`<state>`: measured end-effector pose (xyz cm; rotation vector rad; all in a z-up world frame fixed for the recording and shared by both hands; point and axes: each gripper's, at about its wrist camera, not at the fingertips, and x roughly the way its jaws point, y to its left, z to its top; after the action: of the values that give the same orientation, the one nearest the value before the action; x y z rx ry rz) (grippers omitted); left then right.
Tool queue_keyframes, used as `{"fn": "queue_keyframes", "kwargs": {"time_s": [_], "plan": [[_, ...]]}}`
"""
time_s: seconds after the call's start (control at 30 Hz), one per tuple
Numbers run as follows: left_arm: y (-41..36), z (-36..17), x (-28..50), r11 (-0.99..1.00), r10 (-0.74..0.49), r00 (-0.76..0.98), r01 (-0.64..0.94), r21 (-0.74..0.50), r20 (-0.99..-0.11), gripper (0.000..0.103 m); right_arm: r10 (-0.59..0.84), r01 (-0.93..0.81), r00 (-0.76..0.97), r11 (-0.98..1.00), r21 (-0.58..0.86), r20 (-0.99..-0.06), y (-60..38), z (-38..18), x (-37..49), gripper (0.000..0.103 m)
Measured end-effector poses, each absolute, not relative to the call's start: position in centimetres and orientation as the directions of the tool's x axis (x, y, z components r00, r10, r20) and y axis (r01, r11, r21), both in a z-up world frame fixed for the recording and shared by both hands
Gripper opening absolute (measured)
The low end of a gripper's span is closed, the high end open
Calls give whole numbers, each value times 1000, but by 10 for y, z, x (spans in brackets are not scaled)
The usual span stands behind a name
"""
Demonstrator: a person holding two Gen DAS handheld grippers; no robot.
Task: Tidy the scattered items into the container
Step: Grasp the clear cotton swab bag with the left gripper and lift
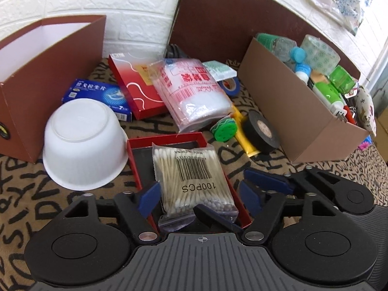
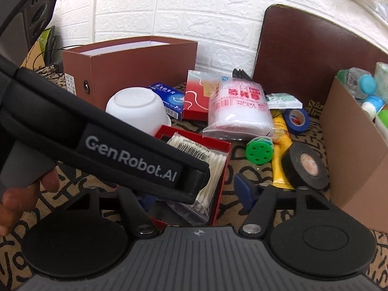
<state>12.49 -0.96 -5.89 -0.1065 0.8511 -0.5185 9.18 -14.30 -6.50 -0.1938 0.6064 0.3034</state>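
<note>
A clear bag of cotton swabs (image 1: 194, 179) lies in a shallow red tray (image 1: 135, 145). My left gripper (image 1: 201, 200) is open, its blue pads on either side of the bag's near end. My right gripper (image 2: 196, 191) is open just behind it; its left finger is hidden by the left gripper's black body (image 2: 116, 155), and its fingers (image 1: 266, 181) show in the left wrist view. The bag (image 2: 213, 167) and tray (image 2: 222, 181) also show in the right wrist view. A brown cardboard box (image 1: 291, 111) holding bottles and tape stands at the right.
On the patterned cloth lie an upturned white bowl (image 1: 84, 143), a blue box (image 1: 97, 94), a red box (image 1: 138, 89), a plastic bag pack (image 1: 191, 92), a green spool (image 1: 223, 128), black tape (image 1: 262, 128), blue tape (image 1: 230, 84) and a yellow tube (image 1: 245, 135). A tall brown box (image 1: 43, 72) stands left.
</note>
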Motion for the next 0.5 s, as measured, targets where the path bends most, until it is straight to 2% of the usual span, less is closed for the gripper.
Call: {"fn": "queue_keyframes", "kwargs": {"time_s": [0.13,0.3,0.37,0.4,0.5], "plan": [[-11,-63,130,872,-475,536,392,-293,-698,76,244,-357,756,932,-70,-607,-143,-69,96,55],[-9,-69,136,876,-469,528,381,-296,-708,77,247,-371,752,925,-83,-611,-139,-73,99,54],[-10,-72,138,873,-471,514,388,-296,-717,73,250,-376,749,923,-83,-614,-139,-74,100,51],[-10,-73,138,875,-466,514,387,-290,-720,68,252,-378,747,922,-81,-616,-139,-74,100,49],[-9,-73,139,876,-464,516,386,-288,-720,68,252,-381,749,921,-86,-613,-138,-74,100,47]]}}
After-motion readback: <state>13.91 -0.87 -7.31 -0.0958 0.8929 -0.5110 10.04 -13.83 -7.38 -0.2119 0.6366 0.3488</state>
